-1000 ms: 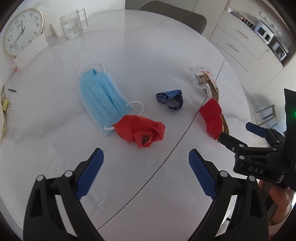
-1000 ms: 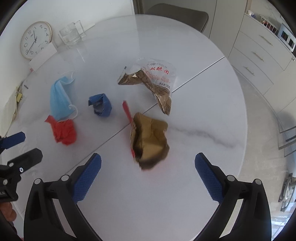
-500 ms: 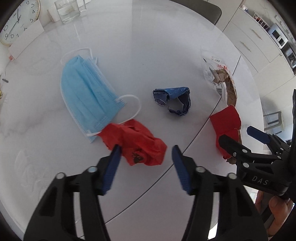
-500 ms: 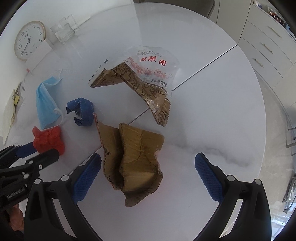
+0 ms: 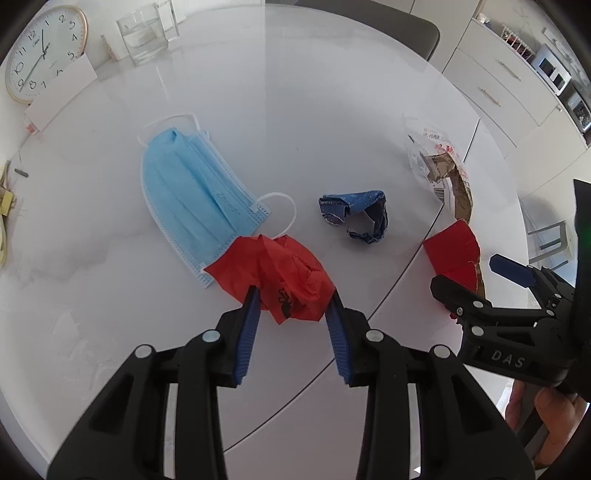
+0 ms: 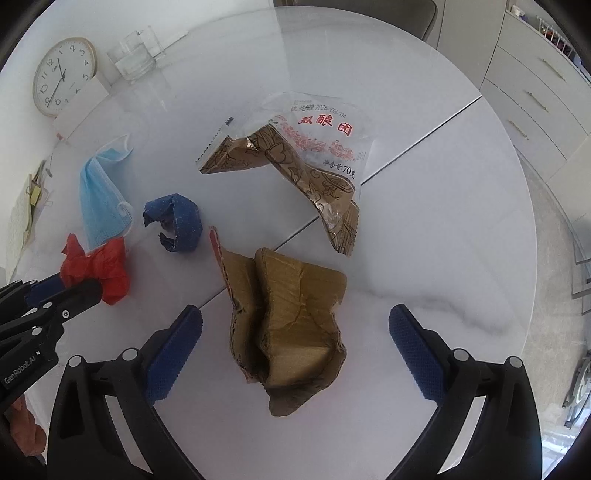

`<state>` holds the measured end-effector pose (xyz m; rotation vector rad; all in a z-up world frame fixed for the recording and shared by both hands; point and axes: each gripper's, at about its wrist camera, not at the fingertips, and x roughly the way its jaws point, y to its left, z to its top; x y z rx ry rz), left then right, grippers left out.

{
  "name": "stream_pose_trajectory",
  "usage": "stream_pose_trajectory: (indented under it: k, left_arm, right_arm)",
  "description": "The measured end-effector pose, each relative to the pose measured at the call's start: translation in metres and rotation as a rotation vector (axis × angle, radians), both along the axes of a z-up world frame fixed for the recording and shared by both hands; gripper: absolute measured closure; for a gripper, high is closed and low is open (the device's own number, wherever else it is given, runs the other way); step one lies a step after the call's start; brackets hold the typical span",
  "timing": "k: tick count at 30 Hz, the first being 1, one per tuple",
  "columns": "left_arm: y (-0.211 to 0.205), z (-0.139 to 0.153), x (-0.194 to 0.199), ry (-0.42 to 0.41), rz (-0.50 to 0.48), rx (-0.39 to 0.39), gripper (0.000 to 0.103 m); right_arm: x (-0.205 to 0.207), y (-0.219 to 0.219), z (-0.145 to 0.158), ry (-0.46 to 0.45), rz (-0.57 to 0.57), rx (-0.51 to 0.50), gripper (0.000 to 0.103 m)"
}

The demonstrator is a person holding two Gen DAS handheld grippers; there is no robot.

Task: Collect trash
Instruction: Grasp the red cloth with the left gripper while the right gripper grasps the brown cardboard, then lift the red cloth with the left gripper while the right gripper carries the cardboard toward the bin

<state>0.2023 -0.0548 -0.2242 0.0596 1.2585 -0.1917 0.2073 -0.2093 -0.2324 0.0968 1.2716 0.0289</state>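
Note:
My left gripper (image 5: 293,299) is shut on a crumpled red paper (image 5: 280,275) that lies on the white table beside a blue face mask (image 5: 192,199). The red paper also shows in the right wrist view (image 6: 98,267). A crumpled blue wrapper (image 5: 354,218) lies to its right. My right gripper (image 6: 295,332) is open, its jaws on either side of a torn brown cardboard piece (image 6: 291,325) with a red outside (image 5: 452,254). A clear and brown snack wrapper (image 6: 314,158) lies beyond the cardboard.
A round clock (image 5: 40,48), a white card (image 5: 61,92) and a glass (image 5: 142,35) stand at the table's far left edge. Papers (image 5: 5,218) lie at the left rim. A chair back (image 5: 369,27) and white cabinets (image 5: 506,96) stand behind the table.
My left gripper moved forward to the red paper and closed on it. My right gripper moved forward over the brown cardboard and stayed open.

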Motion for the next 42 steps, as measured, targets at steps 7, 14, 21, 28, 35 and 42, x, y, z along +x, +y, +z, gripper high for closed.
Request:
stream_pose_trajectory:
  k: [7,14,21,28,35,42]
  left_arm:
    - [0.01,0.012,-0.012,-0.027,-0.003,0.004,0.068]
    - [0.016,0.023,-0.024,-0.05,-0.017,0.012,0.068]
    - [0.018,0.043,-0.048,-0.096,-0.067,0.002,0.068]
    - [0.01,0.066,-0.089,-0.161,-0.176,-0.013,0.068]
    - [0.004,0.055,-0.119,-0.143,-0.235,-0.036,0.068]
    - [0.017,0.033,-0.138,-0.099,-0.217,-0.044,0.068]
  right_arm:
    - [-0.005,0.003,0.0,-0.001,0.006,0.049,0.053]
    - [-0.011,0.01,0.016,-0.032,0.021,0.041,0.054]
    - [-0.047,-0.002,0.047,-0.083,-0.014,0.037,0.054]
    - [-0.116,-0.025,0.066,-0.1,-0.11,-0.002,0.054]
    - [-0.173,-0.034,0.061,-0.078,-0.198,-0.007,0.054]
    - [-0.174,-0.012,0.07,-0.116,-0.135,0.006,0.054]
